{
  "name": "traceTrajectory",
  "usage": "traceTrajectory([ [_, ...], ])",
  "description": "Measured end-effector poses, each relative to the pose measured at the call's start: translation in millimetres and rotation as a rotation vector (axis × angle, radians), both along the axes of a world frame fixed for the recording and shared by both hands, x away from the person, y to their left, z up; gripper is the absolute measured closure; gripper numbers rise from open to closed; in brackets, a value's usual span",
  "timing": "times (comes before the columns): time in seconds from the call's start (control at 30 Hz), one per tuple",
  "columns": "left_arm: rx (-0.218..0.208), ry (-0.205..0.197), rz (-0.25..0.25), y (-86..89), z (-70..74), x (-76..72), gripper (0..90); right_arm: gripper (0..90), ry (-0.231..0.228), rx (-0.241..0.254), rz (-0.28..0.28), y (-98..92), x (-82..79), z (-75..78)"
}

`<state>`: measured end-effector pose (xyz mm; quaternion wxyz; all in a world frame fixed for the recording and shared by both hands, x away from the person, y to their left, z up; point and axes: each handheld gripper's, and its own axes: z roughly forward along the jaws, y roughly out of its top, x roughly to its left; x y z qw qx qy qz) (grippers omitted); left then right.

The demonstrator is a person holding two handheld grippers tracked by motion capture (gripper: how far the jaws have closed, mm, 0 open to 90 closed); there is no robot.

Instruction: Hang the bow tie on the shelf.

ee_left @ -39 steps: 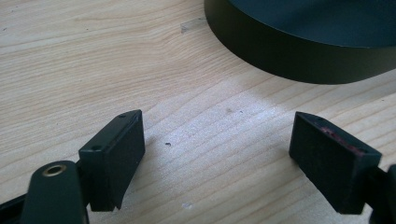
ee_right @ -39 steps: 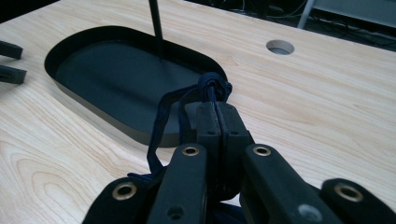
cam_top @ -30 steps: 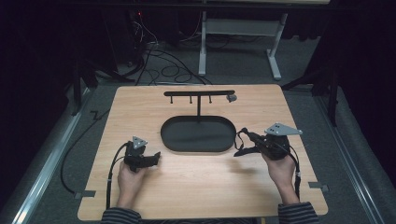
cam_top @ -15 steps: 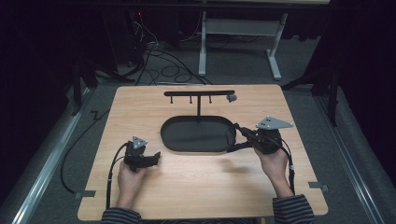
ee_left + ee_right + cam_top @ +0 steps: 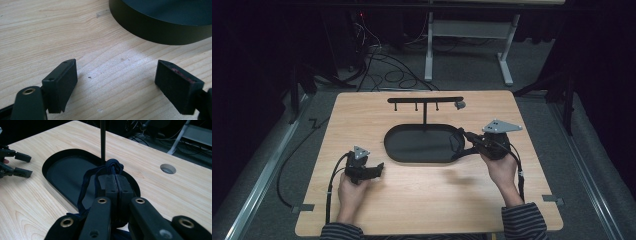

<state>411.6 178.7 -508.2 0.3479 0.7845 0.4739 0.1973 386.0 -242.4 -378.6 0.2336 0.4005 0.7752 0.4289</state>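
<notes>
Two tools are in use. The right tool is pinching a dark blue stretchy hair band over the right end of the black oval tray on the light wooden counter. Lift it slowly toward the black T-shaped hook stand, and keep the pinch tight. The left tool rests spread wide, holding nothing.

Bare table lay open between the hands; the tray and rack post blocked the middle.
</notes>
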Motion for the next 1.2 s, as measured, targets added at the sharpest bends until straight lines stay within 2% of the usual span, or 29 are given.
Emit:
traceTrajectory([
  [0.4, 0.0, 0.0, 0.0, 0.0, 0.0, 0.0, 18.6, 90.0, -0.024, 0.002, 0.016, 5.8, 7.8, 11.5],
  [0.83, 0.0, 0.0, 0.0, 0.0, 0.0, 0.0, 18.6, 90.0, -0.023, 0.031, 0.005, 4.9, 16.2, 16.2],
  [1.2, 0.0, 0.0, 0.0, 0.0, 0.0, 0.0, 18.6, 90.0, -0.039, 0.044, 0.0, 4.7, 24.5, 25.6],
])
